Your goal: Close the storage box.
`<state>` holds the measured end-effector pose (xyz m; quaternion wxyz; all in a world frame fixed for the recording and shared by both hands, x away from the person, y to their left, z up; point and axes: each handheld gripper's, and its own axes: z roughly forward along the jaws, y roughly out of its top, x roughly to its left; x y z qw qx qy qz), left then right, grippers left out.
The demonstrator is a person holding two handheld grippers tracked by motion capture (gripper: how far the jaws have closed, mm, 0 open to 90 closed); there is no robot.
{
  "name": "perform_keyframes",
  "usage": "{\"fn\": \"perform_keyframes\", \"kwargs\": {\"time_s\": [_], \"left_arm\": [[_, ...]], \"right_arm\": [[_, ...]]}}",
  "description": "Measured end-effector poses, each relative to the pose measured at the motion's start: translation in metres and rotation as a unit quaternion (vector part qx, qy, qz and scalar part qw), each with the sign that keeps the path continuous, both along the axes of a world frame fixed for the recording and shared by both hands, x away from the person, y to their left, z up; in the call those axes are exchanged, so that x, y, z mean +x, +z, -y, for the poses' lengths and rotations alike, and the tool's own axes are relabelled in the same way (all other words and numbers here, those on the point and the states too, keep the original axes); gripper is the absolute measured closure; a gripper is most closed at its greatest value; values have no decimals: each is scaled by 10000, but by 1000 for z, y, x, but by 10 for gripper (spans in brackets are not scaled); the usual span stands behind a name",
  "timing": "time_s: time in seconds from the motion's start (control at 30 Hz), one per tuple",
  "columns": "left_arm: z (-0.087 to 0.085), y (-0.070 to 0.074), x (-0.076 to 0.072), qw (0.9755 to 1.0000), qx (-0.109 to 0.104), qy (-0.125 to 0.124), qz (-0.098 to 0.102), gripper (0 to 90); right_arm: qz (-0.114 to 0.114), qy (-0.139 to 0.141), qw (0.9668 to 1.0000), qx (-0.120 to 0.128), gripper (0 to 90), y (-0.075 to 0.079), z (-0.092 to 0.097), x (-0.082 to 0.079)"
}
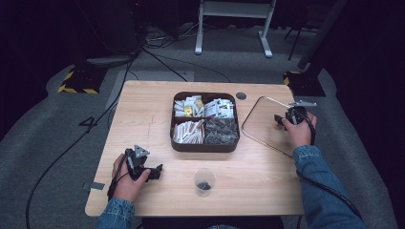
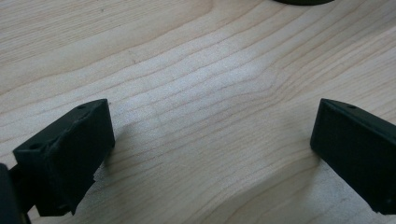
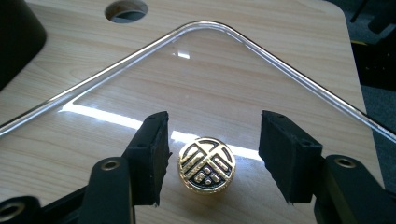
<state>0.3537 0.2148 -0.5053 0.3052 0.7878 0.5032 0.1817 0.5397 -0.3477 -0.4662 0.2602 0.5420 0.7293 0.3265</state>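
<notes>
Gold knob point(image 3: 207, 164) between open jaws

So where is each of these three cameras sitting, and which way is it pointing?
High view: above the person's side, looking forward and down on the table, the tray, both hands and sleeves.
Left gripper view: rides the left gripper, facing bare wood between open jaws.
Right gripper view: rides the right gripper, facing the glass lid's gold knob.
Shared: the glass lid shows in the high and right gripper views.
</notes>
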Motion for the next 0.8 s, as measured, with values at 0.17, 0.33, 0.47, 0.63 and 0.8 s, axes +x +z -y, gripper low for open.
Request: {"fn": "perform_keyframes", "kwargs": {"time_s": [0.17, 0.33, 0.47, 0.63, 0.8], "left_arm": [[0, 0, 0, 10000, -2, 2, 0, 0], [0, 0, 0, 10000, -1, 3, -2, 0], [0, 0, 0, 10000, -2, 2, 0, 1], [0, 0, 0, 10000, 0, 1, -1, 0], [0, 0, 0, 10000, -2, 4, 0, 0]], "right_arm": [[-155, -94, 9998, 36, 437, -12, -1, 3], [-257, -149, 9995, 101, 437, -22, -1, 4], [-280, -172, 9994, 104, 465, -26, 0, 4], [-281, -136, 9995, 98, 555, -25, -1, 4], [-285, -115, 9995, 32, 590, -24, -4, 4]]}}
